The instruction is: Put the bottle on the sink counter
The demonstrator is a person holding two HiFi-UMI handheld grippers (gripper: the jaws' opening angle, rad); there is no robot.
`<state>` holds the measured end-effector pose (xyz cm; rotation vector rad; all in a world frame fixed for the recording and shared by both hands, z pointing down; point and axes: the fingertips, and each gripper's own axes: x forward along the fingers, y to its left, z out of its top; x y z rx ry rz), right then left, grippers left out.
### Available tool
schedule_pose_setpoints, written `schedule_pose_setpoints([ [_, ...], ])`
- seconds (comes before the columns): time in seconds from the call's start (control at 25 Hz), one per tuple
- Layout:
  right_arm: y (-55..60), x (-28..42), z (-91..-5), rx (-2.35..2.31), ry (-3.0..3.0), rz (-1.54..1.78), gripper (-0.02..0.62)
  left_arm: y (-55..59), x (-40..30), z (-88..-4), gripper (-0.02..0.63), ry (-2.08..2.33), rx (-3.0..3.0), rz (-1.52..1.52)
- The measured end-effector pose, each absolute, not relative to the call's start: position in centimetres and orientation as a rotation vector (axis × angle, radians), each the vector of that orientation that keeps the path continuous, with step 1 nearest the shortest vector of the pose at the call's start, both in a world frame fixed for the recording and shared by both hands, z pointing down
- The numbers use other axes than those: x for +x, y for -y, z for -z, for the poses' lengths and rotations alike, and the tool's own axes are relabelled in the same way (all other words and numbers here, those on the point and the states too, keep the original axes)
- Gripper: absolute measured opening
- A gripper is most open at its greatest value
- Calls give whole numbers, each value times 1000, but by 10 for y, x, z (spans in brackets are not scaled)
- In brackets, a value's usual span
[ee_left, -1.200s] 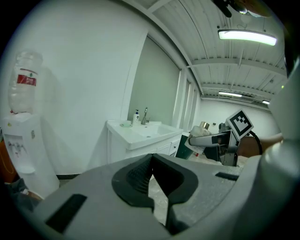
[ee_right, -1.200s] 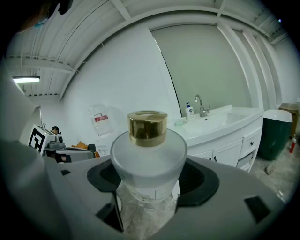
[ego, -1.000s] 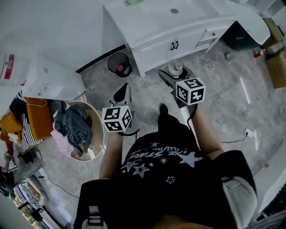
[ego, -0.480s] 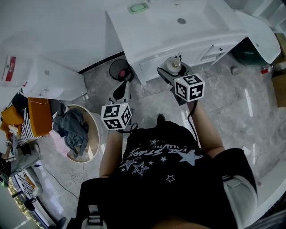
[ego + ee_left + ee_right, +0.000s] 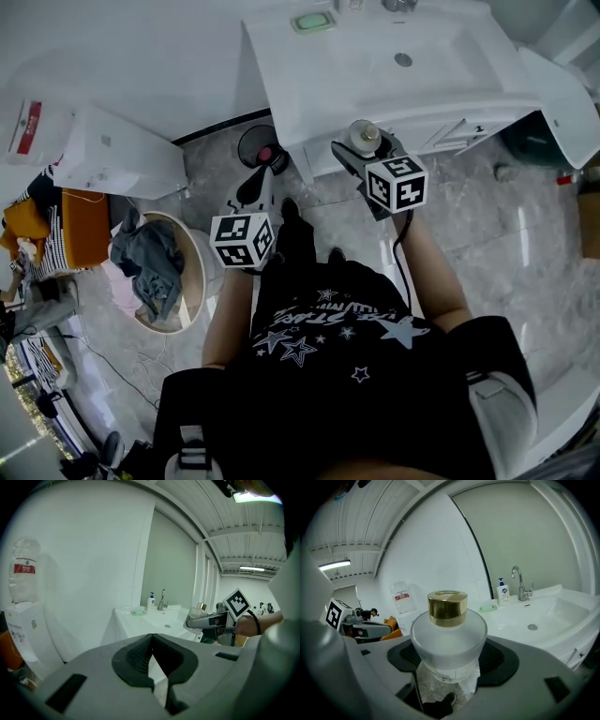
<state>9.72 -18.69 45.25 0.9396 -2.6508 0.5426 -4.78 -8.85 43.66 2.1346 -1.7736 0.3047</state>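
Our right gripper [image 5: 366, 150] has its jaws clamped on the round frosted-glass bottle with the gold cap [image 5: 365, 139]. The right gripper view shows the dark pads pressed against the bottle's wide shoulder on both sides, the cap pointing up and the clear lower body hanging below the jaws. Its long axis stands upright, so the base is the part that would meet a surface first.

From the head view, we hold the bottle in the air at the front edge of the white sink worktop [image 5: 309, 75], toward its left half. We cannot tell for sure whether it is already over the edge or just short of it. The bare flat stretch of worktop lies ahead of the jaws, and the basin with its drain [image 5: 403, 59] lies ahead and to the right. A green soap dish [image 5: 313, 20] sits near the back edge.

Our left gripper [image 5: 257, 188] hangs lower and well off the left front corner, above the floor. Its jaws are together with nothing between them, as the left gripper view shows.

We judge that the right gripper is the one to finish this. The bottle needs to travel forward past the front edge, then go down base first onto the flat part left of the basin, staying upright and short of the soap dish.
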Motion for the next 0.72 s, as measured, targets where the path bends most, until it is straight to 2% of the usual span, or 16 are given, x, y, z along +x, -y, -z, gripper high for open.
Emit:
schedule_pose_setpoints([
  [0.36, 249, 72, -465, 954, 2588, -523, 341, 167, -75, -447, 8, 1733, 2154, -274],
  [0.72, 347, 18, -481, 993, 2542, -483, 341, 274, -120, -461, 7, 1659, 2178, -280],
])
